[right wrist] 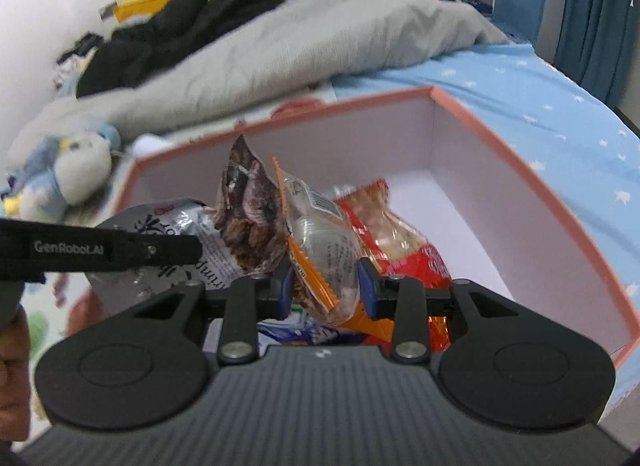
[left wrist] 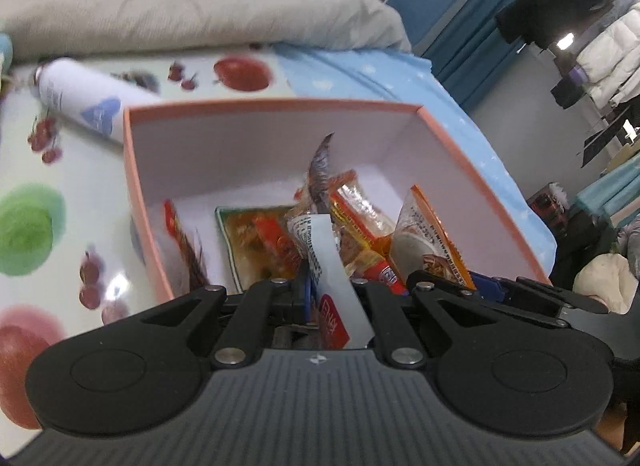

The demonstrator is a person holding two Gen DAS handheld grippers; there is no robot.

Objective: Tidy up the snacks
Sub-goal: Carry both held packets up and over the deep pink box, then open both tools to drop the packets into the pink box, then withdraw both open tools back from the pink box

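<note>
A pink-rimmed box (left wrist: 272,105) with white walls (right wrist: 360,137) stands on the bed with several snack packets in it. My left gripper (left wrist: 334,294) is shut on a white and silver packet (left wrist: 328,262) with a red label, held over the box's near side. In the right wrist view that packet (right wrist: 180,242) shows beside the left gripper's black finger (right wrist: 120,250). My right gripper (right wrist: 326,286) is shut on a clear packet with orange edges (right wrist: 320,242) above the box. A brown packet (right wrist: 248,205) and a red one (right wrist: 400,242) stand right beside it.
A white spray can (left wrist: 80,97) lies on the fruit-patterned cloth (left wrist: 32,225) left of the box. A grey duvet (left wrist: 200,5) is bunched behind. A plush toy (right wrist: 68,169) lies at the far left. A blue starred sheet (right wrist: 540,97) runs along the box's right side.
</note>
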